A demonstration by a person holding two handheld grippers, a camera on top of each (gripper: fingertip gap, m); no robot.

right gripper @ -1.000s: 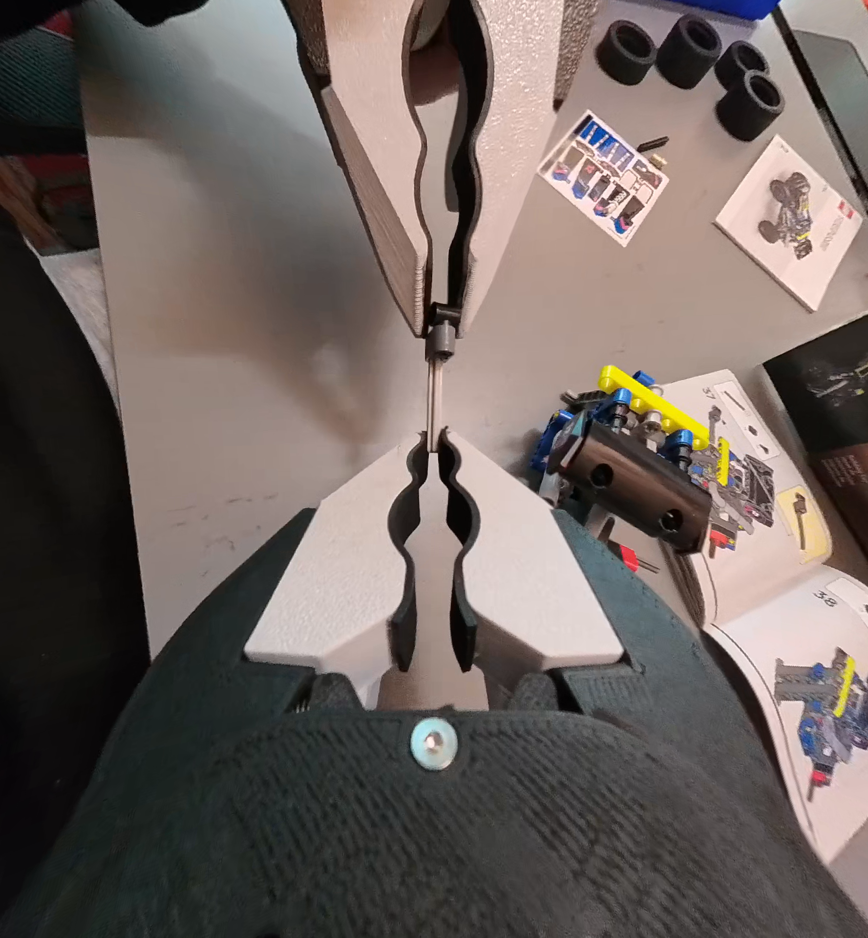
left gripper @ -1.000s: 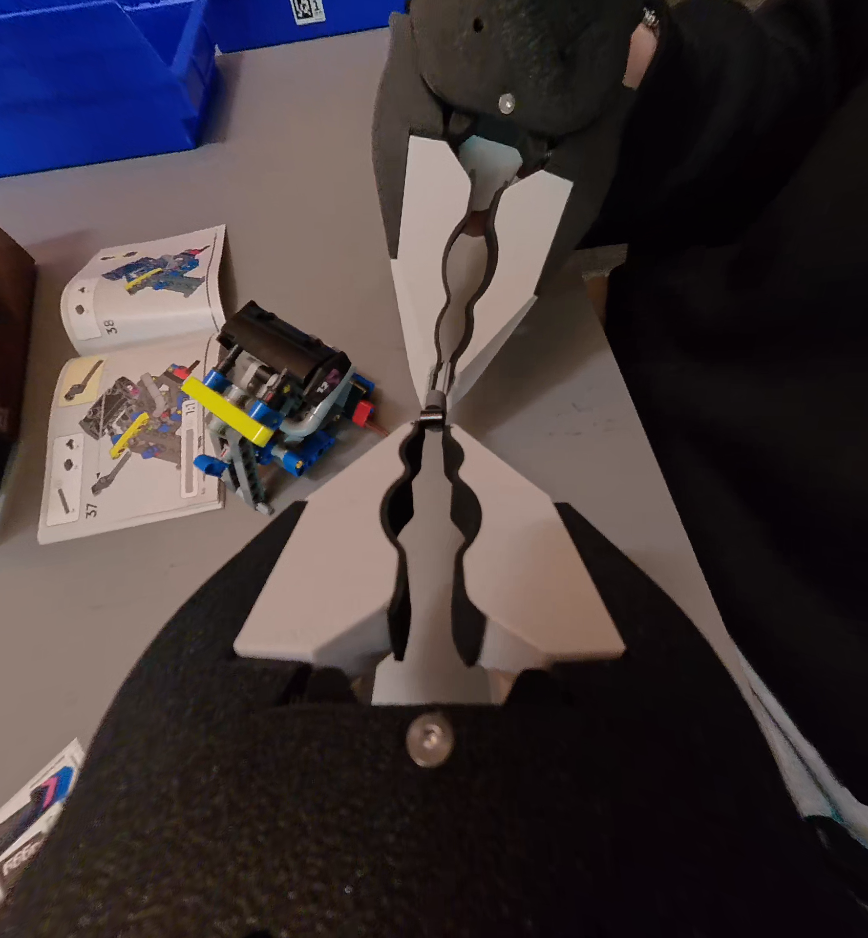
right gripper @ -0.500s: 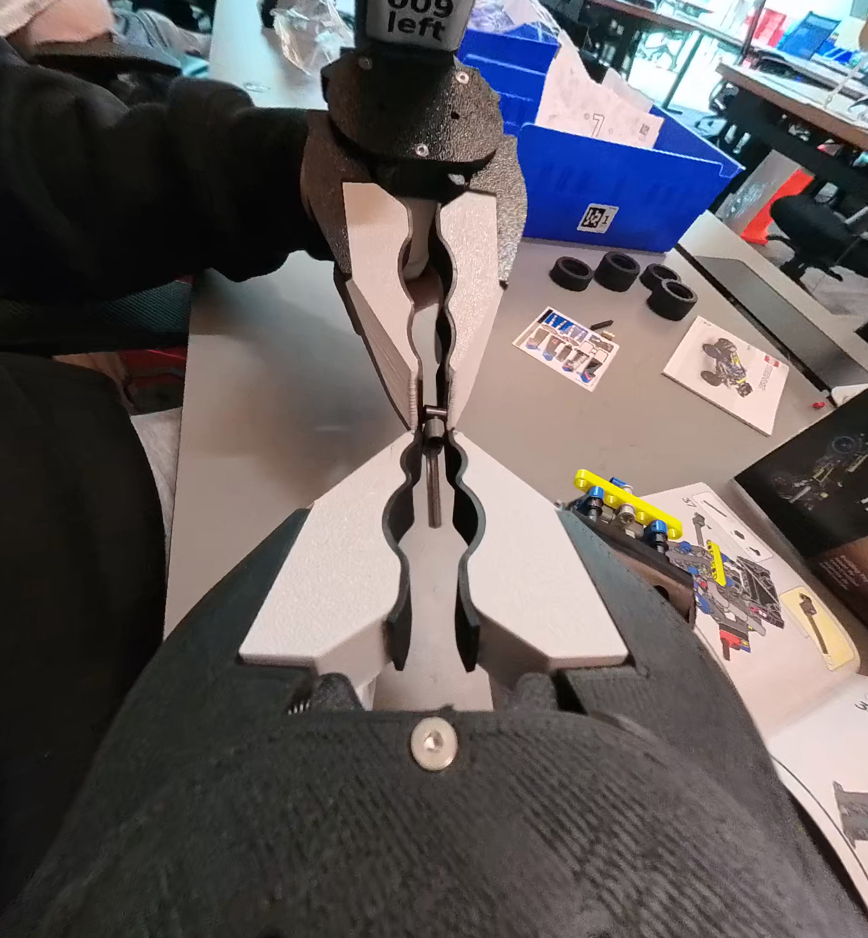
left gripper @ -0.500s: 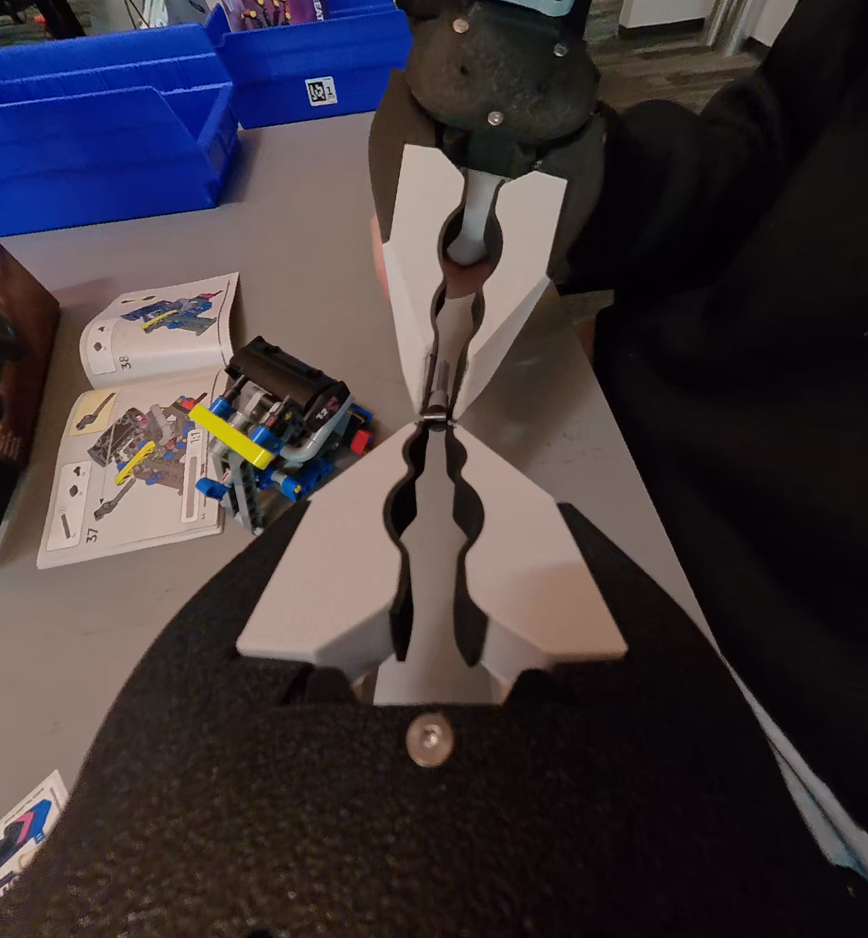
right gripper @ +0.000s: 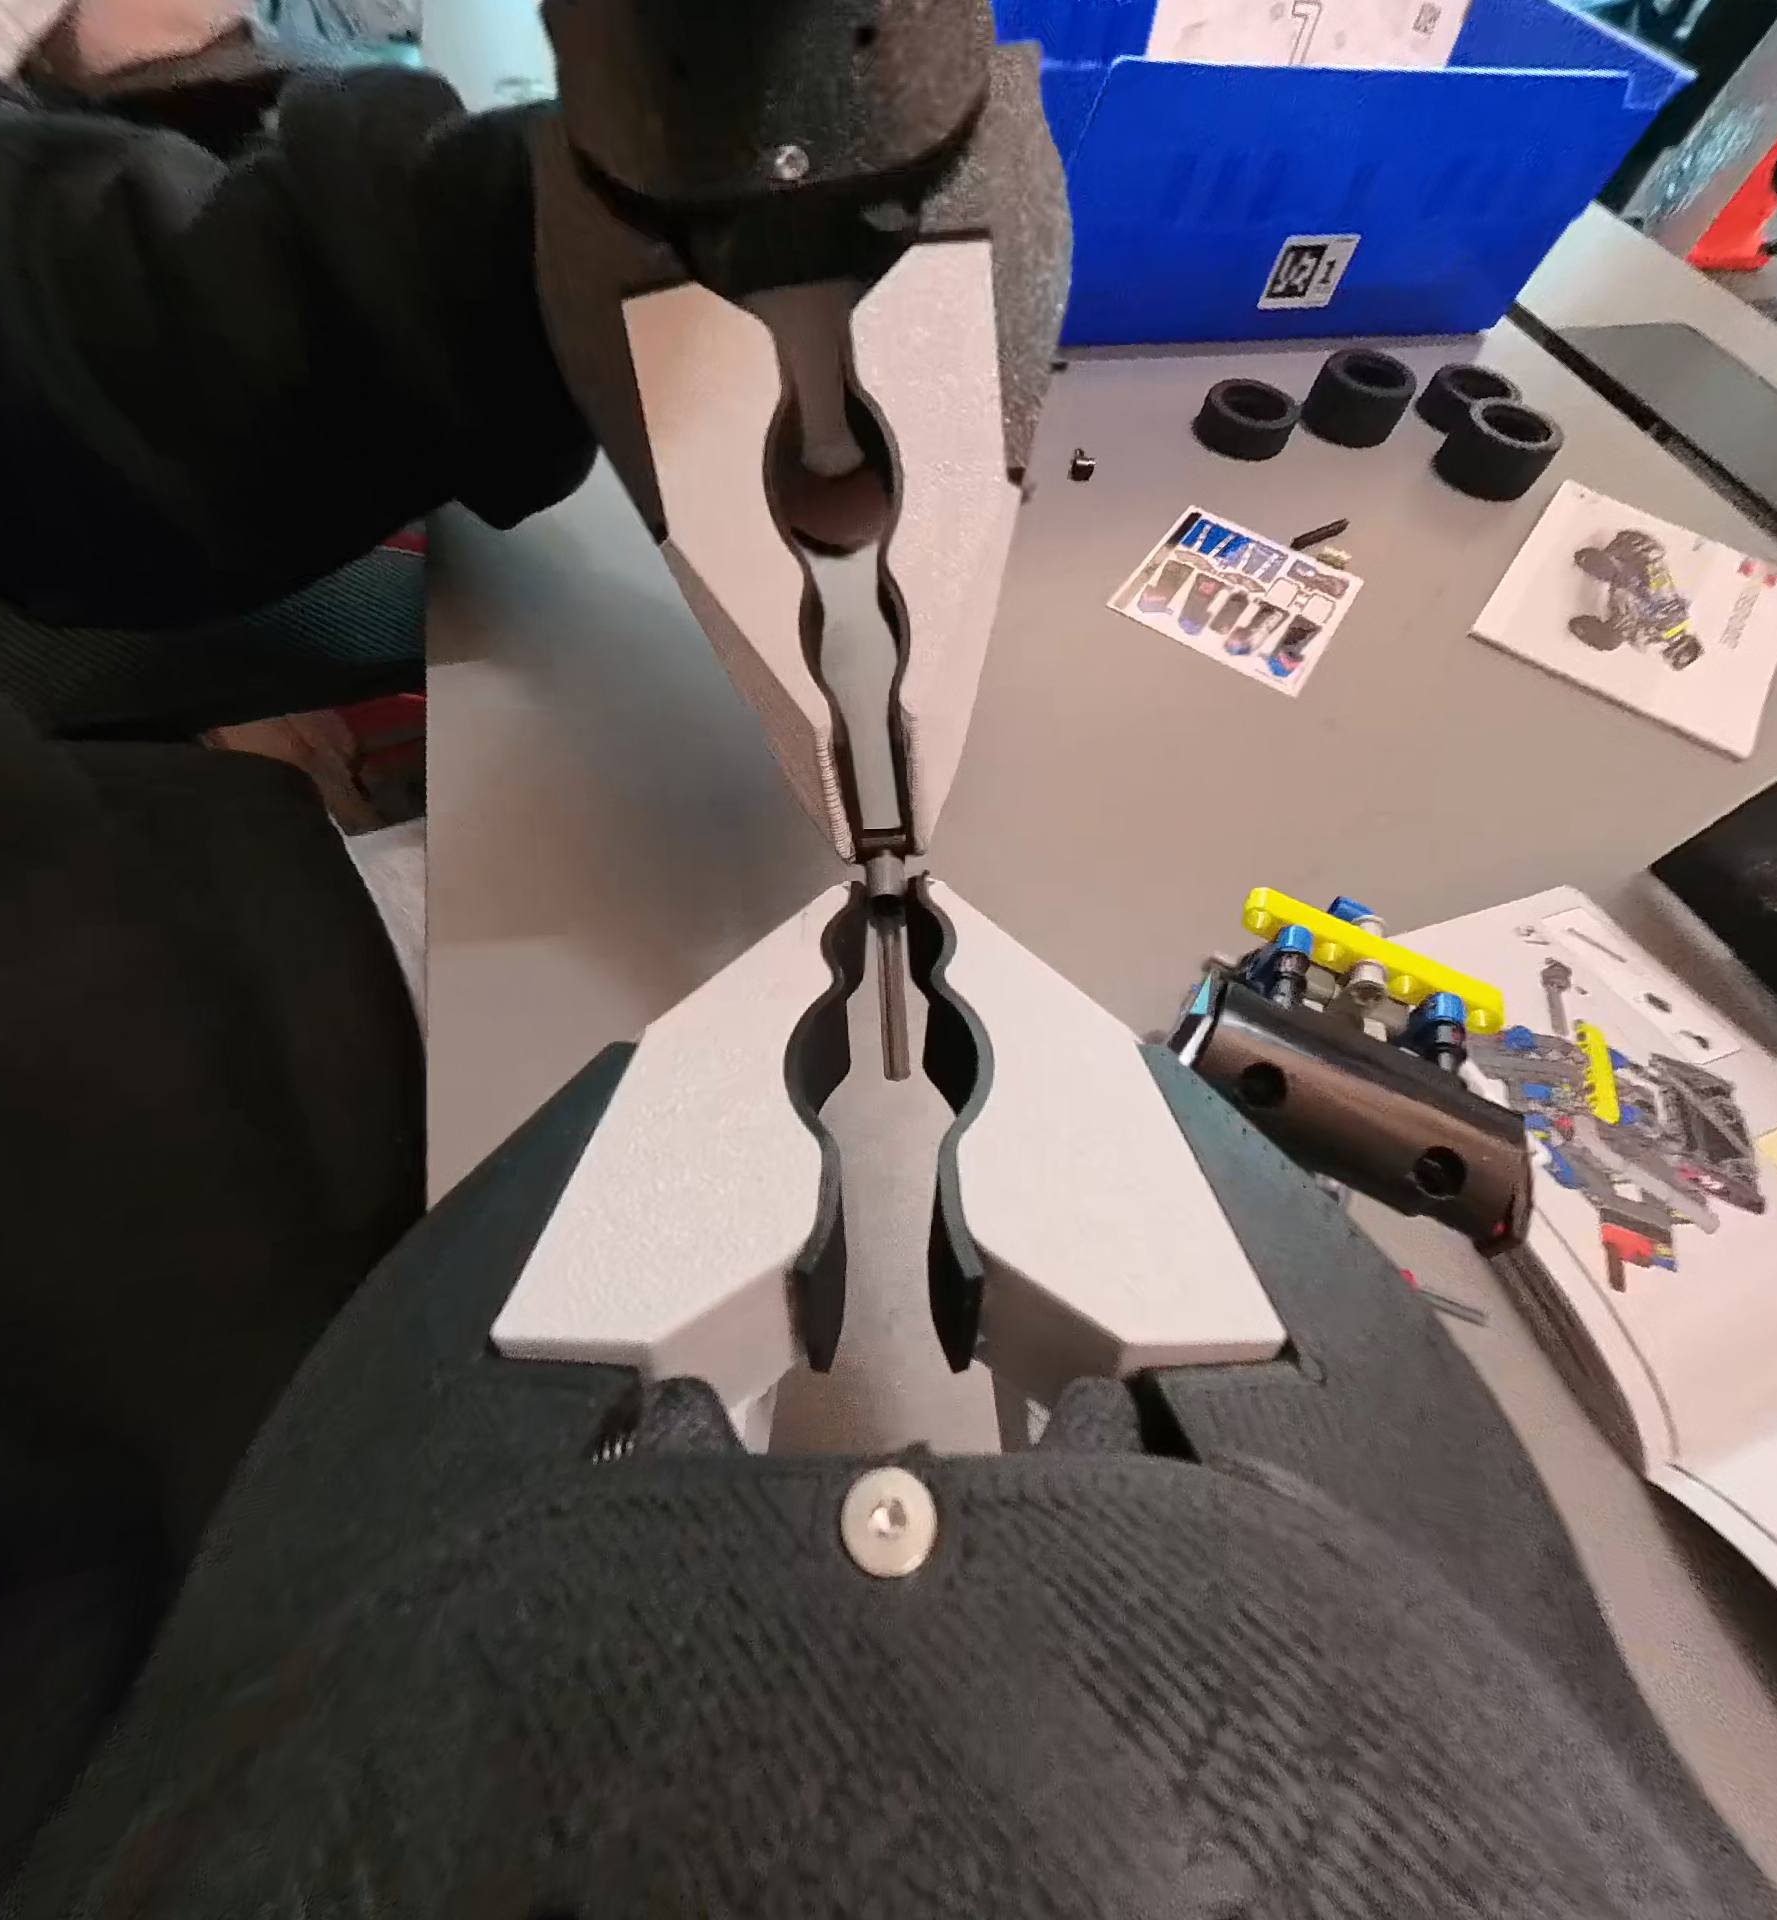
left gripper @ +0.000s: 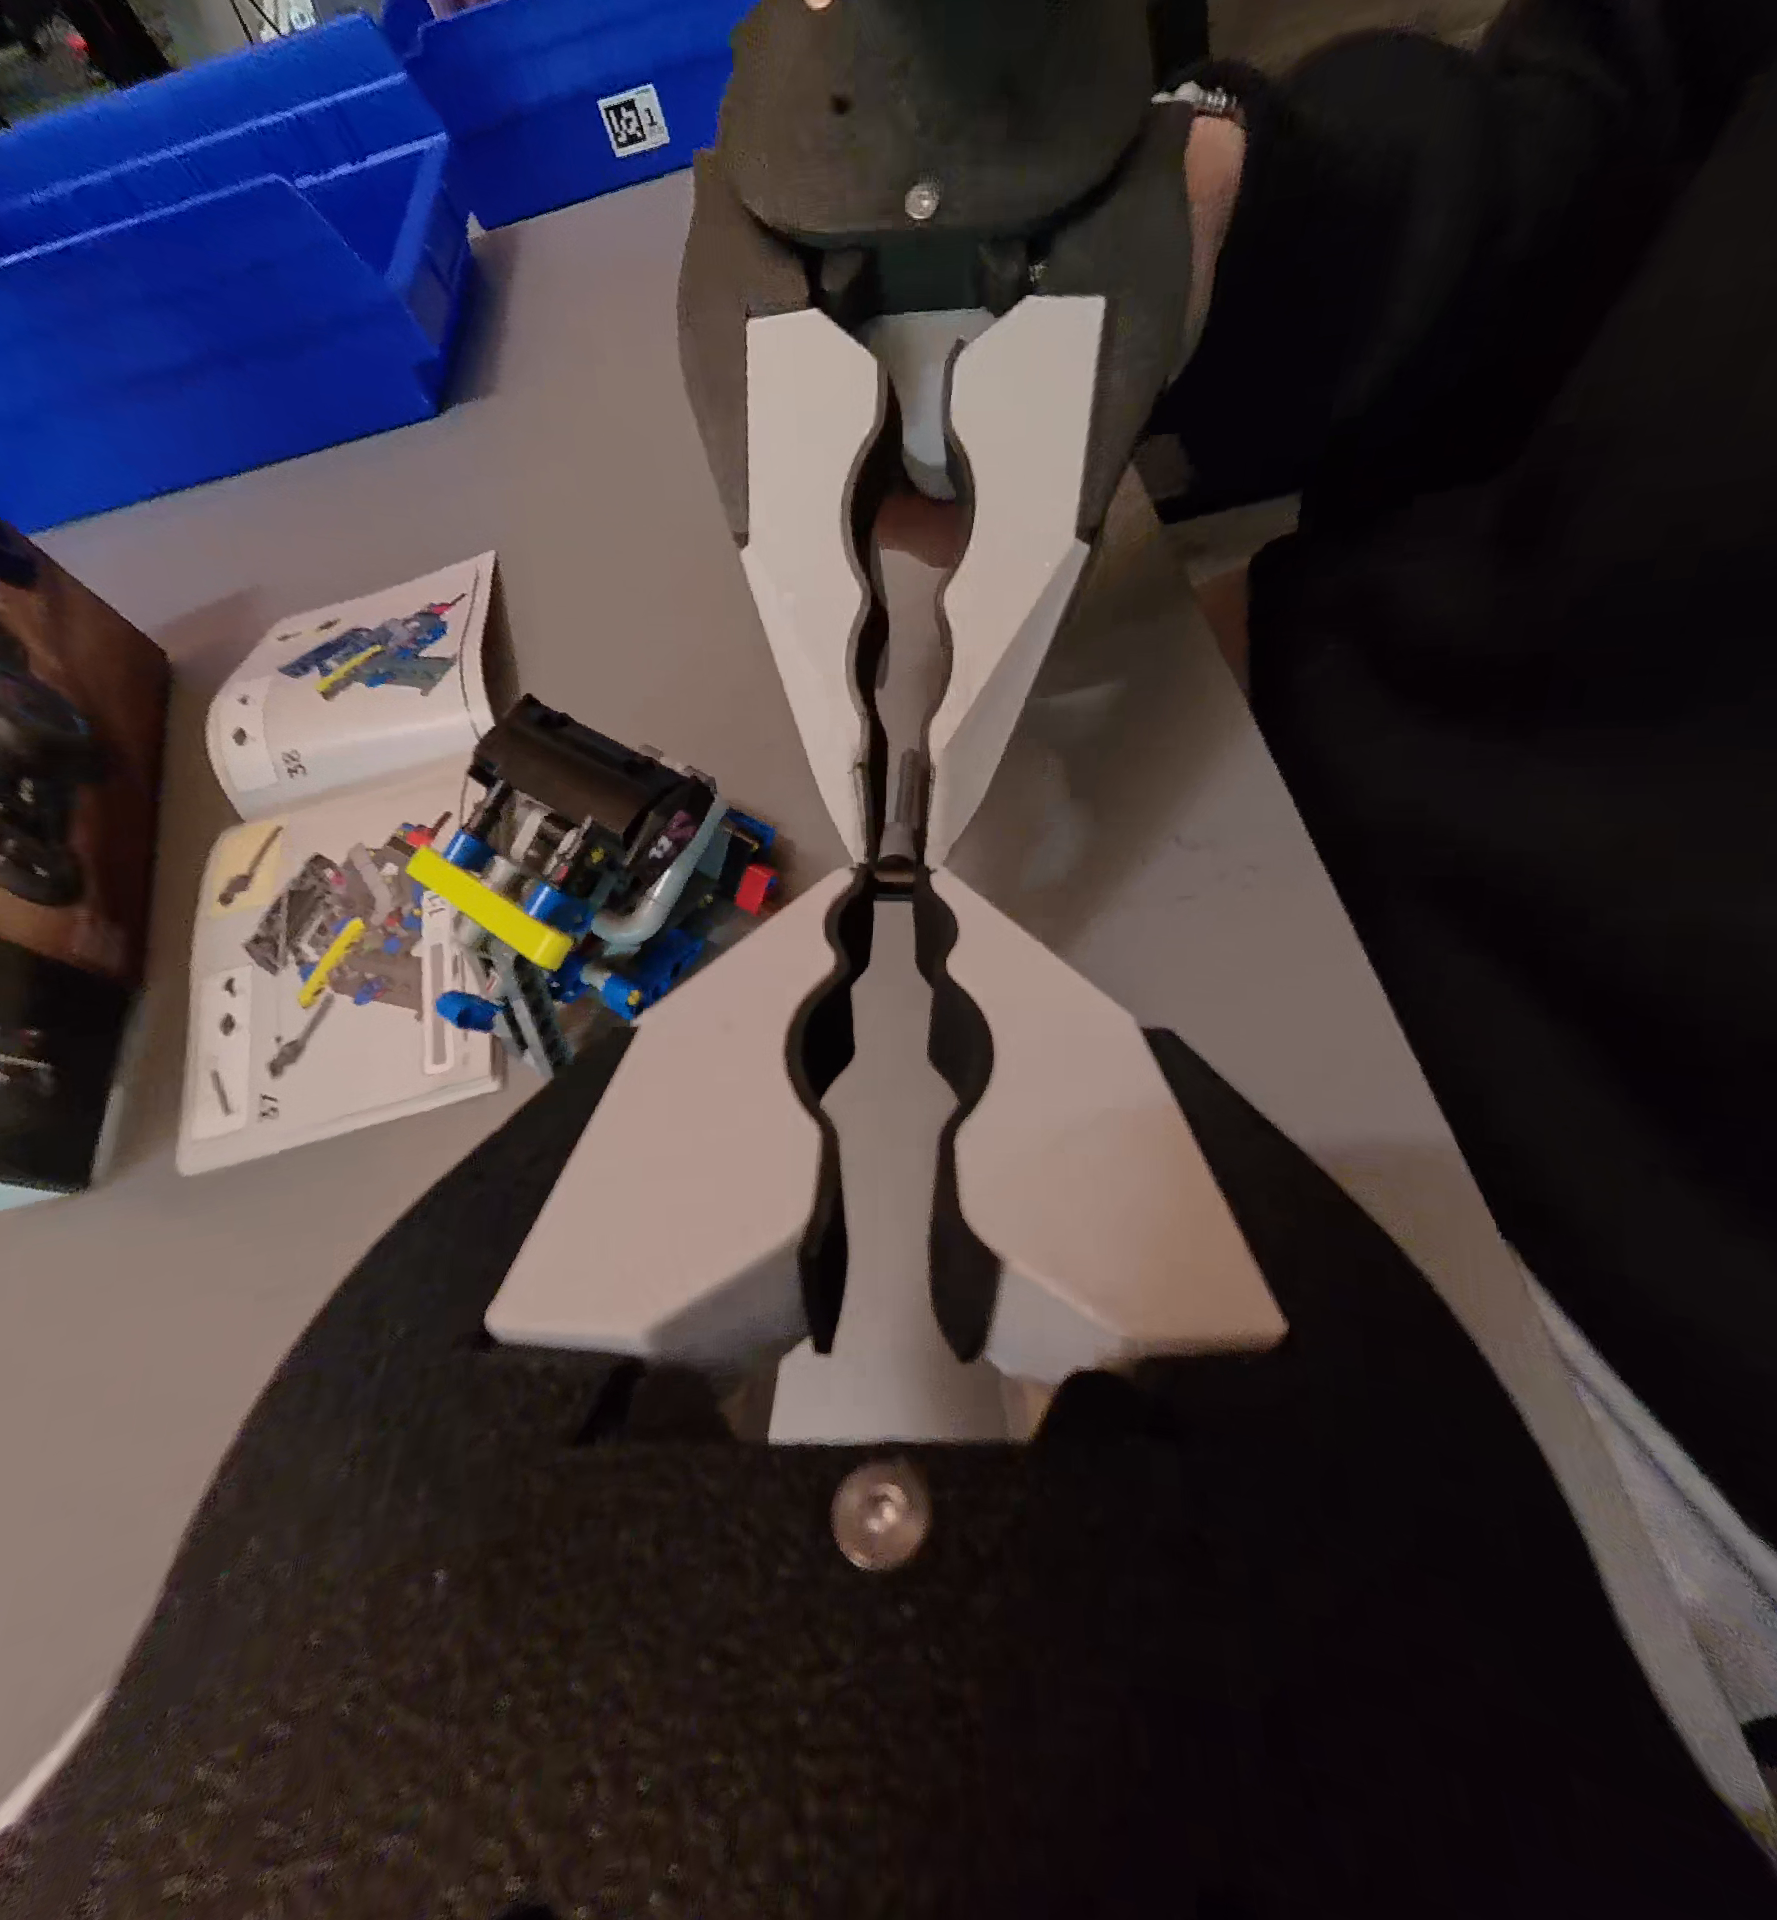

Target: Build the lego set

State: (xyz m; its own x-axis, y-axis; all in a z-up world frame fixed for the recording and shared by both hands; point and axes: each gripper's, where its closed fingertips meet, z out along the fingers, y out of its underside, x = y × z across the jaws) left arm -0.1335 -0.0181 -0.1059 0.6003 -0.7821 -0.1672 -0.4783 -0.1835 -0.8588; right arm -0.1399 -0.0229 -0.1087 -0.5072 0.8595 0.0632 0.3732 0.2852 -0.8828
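small black part (left gripper: 894, 879) is pinched at left gripper (left gripper: 892, 885) tips; grey axle (right gripper: 894, 1013) with bush, at 12 o'clock, is clenched by right gripper (right gripper: 889, 896), tip to tip.

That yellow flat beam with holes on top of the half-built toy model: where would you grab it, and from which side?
Grip the yellow flat beam with holes across its thin faces near the middle, coming from above. It sits highest on the half-built toy model, long and narrow, with blue pins crowding beneath it, so probably only the top is open. The ends look harder to pinch squarely.
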